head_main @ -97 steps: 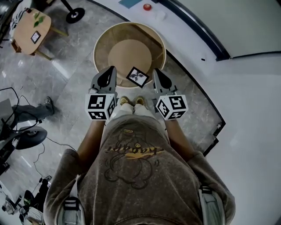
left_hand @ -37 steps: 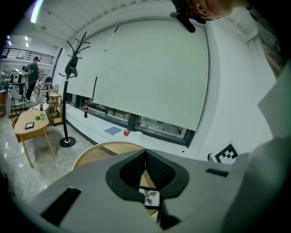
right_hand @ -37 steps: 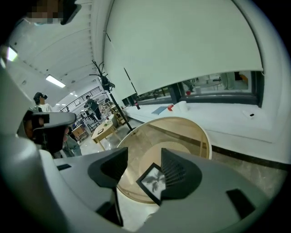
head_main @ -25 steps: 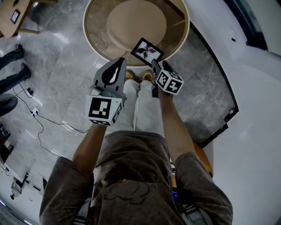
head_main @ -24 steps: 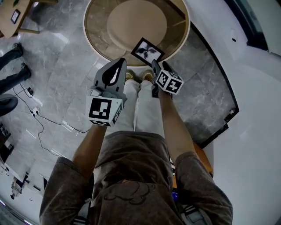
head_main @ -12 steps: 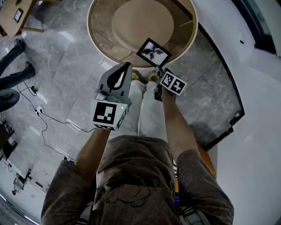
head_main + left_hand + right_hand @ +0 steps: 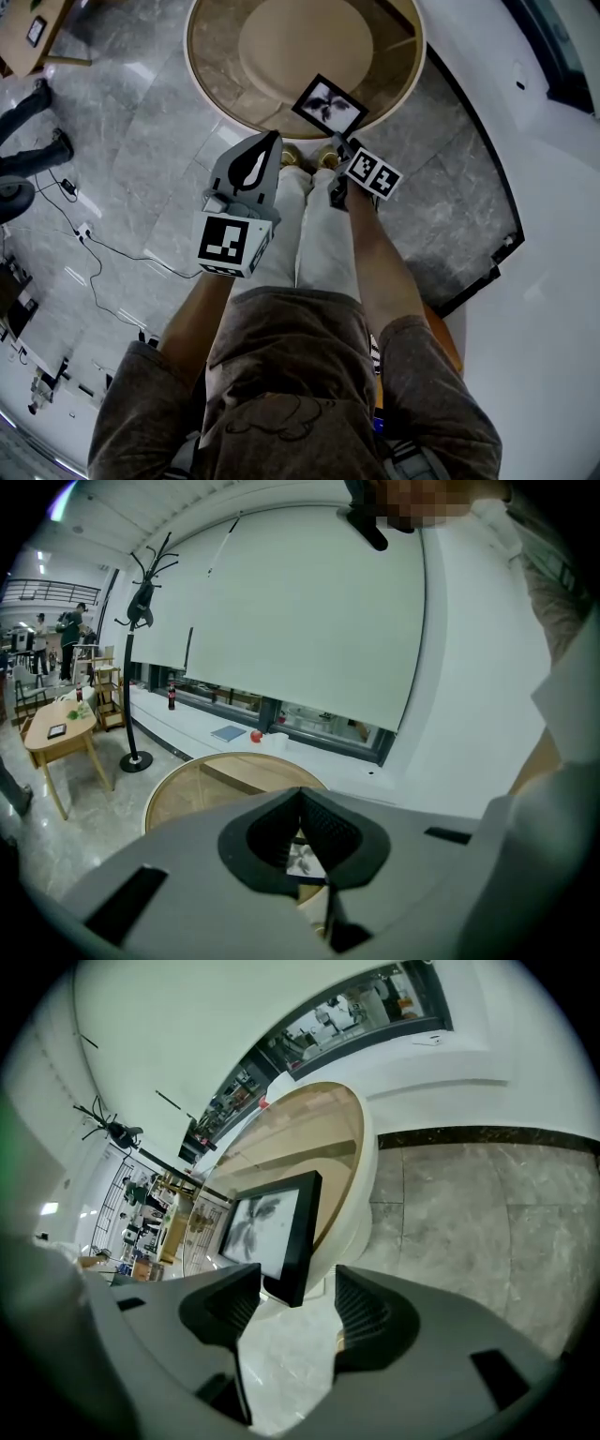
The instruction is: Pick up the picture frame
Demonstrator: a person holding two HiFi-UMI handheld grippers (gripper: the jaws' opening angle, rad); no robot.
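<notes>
Black picture frame (image 7: 272,1222) corner sits between the right gripper's (image 7: 295,1283) wide jaws; a corner-only pinch could slip

**What we cannot make out**

In the left gripper view, the left gripper's (image 7: 300,792) meeting jaws hide all but a sliver of the picture frame (image 7: 302,860). In the head view, the round table (image 7: 216,66) runs off the top edge.
</notes>
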